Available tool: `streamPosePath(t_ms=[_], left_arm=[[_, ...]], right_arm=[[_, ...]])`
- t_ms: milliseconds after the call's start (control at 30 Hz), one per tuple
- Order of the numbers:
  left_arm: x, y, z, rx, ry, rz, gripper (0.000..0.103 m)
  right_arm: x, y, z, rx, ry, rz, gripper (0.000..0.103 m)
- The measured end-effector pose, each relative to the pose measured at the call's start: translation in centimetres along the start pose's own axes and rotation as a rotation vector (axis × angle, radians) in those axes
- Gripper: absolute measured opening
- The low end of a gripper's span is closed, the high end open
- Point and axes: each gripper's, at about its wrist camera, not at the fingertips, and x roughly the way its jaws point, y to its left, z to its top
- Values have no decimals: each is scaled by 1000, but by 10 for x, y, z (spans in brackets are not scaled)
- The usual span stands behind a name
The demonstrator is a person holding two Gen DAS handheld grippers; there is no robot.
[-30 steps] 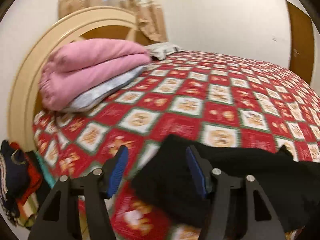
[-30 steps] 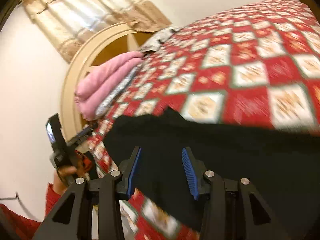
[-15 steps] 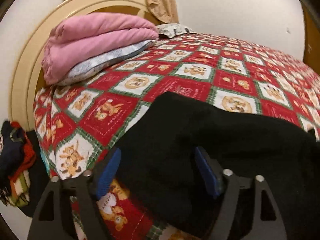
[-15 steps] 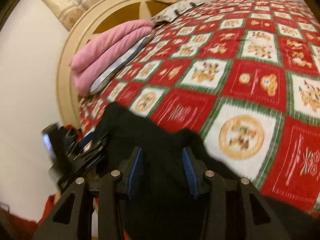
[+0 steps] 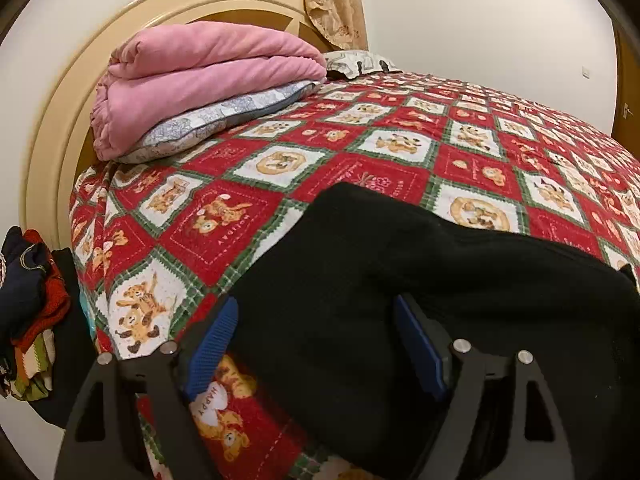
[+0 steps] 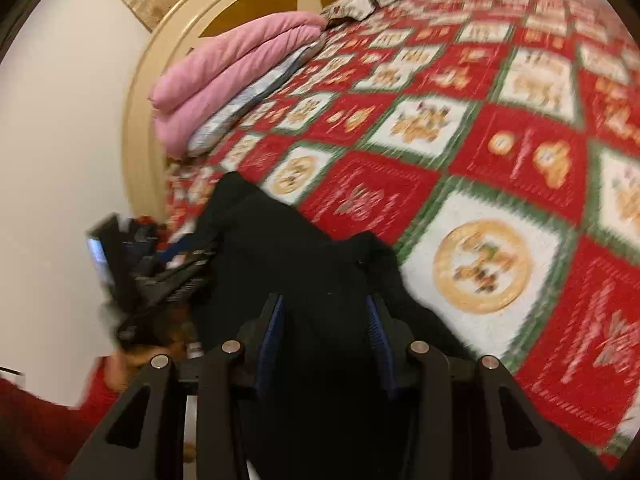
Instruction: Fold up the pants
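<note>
Since 1 second ago, pants (image 5: pixel 420 280) drop from mid-air onto quilt (image 5: pixel 380 168), spread flat near bed edge at 6 o'clock. Left gripper (image 5: pixel 316 328) jaws have just been opening, now wide, black cloth between them, pads not pressing. Right gripper (image 6: pixel 326 328) narrower, pants bunched between pads; firm grip or not, cannot tell. Pink blanket (image 5: pixel 200 76) on pillow (image 5: pixel 224 116) at 10 o'clock by headboard (image 5: pixel 52 128). Clothes pile (image 5: pixel 28 300) at 9 o'clock.
</note>
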Motion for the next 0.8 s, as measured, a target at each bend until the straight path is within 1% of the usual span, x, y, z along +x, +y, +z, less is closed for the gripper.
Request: streamPosePath(t_ms=[33,67,100,133,200,300,333,400,467,567,600,633,700,733,767,800], left_arm=[[0,0,0,0,0,0,83],[0,0,0,-2,1,-2,83],[0,0,0,-3,1,-2,83],[0,0,0,-5,1,-3,83],[0,0,0,-8,4,-2,83],[0,1,2,-9,13,-3,83],[1,1,2,-10,15,-5,83],[1,2,3,-7,18,-8,84],[2,2,3,-1,18,-13,85],[4,2,3,4,21,-17,87],[4,2,3,10,20,-14,87],[5,1,3,16,17,-10,89],[7,3,2,14,15,-4,94],[9,5,2,4,18,-3,99],[11,10,2,-15,25,-14,102],[15,16,2,-46,43,-40,103]], right_arm=[[1,-3,1,26,31,76,44],[2,-5,1,37,58,126,44],[5,-6,2,46,78,161,44],[9,-8,3,53,84,174,45],[16,-12,9,76,63,187,45],[29,-26,21,216,-3,321,45],[35,-27,24,238,2,355,45],[41,-25,30,233,15,341,45],[34,-34,39,263,-2,347,44],[24,-63,50,367,-18,384,44],[23,-71,51,397,-23,395,41],[21,-75,51,412,-21,386,36],[19,-72,50,389,-5,352,35],[16,-70,49,367,3,323,35],[11,-68,48,352,7,299,35],[2,-68,46,338,-6,249,35]])
